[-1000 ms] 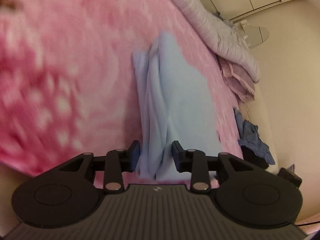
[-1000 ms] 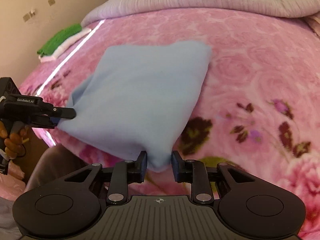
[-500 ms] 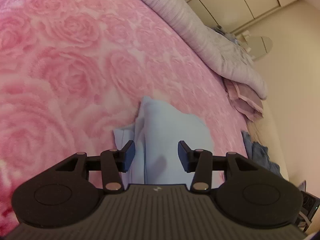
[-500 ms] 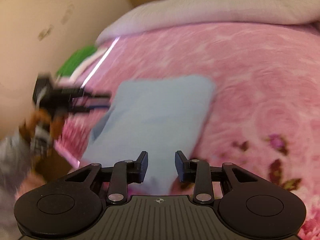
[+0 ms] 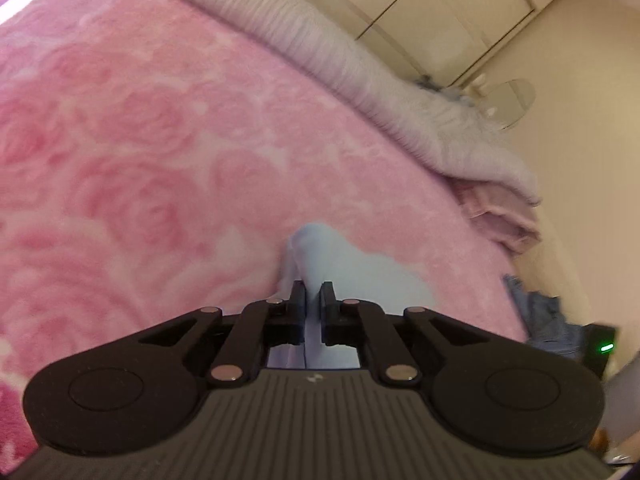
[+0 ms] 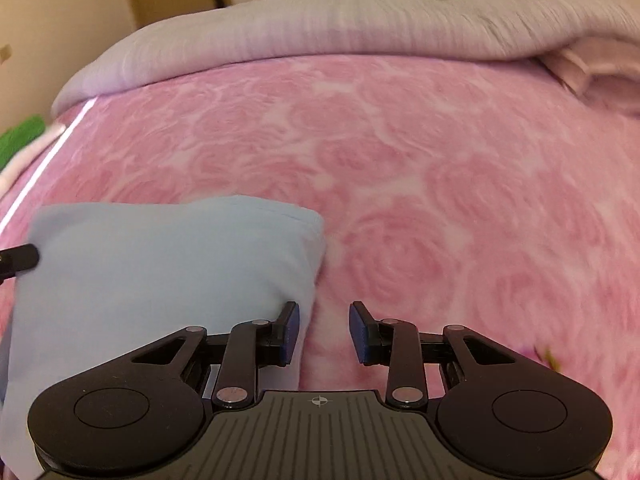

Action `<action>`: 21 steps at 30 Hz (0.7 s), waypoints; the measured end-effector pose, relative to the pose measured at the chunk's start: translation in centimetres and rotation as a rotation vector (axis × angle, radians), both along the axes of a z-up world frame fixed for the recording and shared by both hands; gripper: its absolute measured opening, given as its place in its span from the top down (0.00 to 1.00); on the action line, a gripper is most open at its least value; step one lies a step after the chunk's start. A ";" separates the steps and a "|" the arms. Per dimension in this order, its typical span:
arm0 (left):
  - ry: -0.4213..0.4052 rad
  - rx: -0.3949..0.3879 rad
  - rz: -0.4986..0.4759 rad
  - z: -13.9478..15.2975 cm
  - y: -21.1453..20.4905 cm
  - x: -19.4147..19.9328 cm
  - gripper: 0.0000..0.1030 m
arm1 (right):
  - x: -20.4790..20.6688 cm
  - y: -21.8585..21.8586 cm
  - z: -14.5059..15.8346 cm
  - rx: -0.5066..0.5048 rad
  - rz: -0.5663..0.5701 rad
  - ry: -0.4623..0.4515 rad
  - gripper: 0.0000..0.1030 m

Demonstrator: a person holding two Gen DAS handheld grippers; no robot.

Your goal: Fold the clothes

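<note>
A folded light blue garment (image 6: 160, 276) lies on the pink rose-patterned blanket (image 6: 440, 184). In the left wrist view my left gripper (image 5: 314, 292) is shut on an edge of the light blue garment (image 5: 360, 276), with cloth pinched between the pads. In the right wrist view my right gripper (image 6: 323, 332) is open and empty, just right of the garment's near right edge. The tip of the left gripper (image 6: 18, 260) shows at the garment's left edge.
A grey quilt (image 6: 360, 28) is rolled along the far side of the bed. Folded pink cloth (image 5: 500, 216) and a dark blue garment pile (image 5: 548, 320) lie at the bed's right end. A green item (image 6: 20, 136) sits at the far left. Wardrobe doors (image 5: 440, 12) stand behind.
My left gripper opened half a second ago and has now shut on the garment's edge. My right gripper let go of the garment, opened wide and shifted right of it.
</note>
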State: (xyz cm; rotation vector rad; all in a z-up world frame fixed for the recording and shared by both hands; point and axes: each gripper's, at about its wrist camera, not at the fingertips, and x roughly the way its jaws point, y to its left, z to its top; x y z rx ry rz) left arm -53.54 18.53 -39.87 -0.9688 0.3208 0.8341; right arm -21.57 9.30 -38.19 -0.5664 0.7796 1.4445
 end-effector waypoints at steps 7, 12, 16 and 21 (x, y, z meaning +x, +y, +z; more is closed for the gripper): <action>0.072 -0.018 0.018 -0.3 0.0 0.8 0.83 | -0.3 -1.3 0.4 0.010 0.033 -0.055 0.68; 0.103 0.065 -0.023 3.3 -5.2 -1.4 0.76 | 0.1 -9.6 2.6 0.184 0.068 -0.048 0.68; 0.177 0.128 -0.161 4.8 -11.3 -2.2 0.67 | -1.2 -16.6 2.5 0.187 0.155 -0.110 0.68; 0.135 0.007 -0.184 3.6 -15.5 -2.8 0.60 | -4.9 -20.7 1.1 0.139 0.264 -0.194 0.68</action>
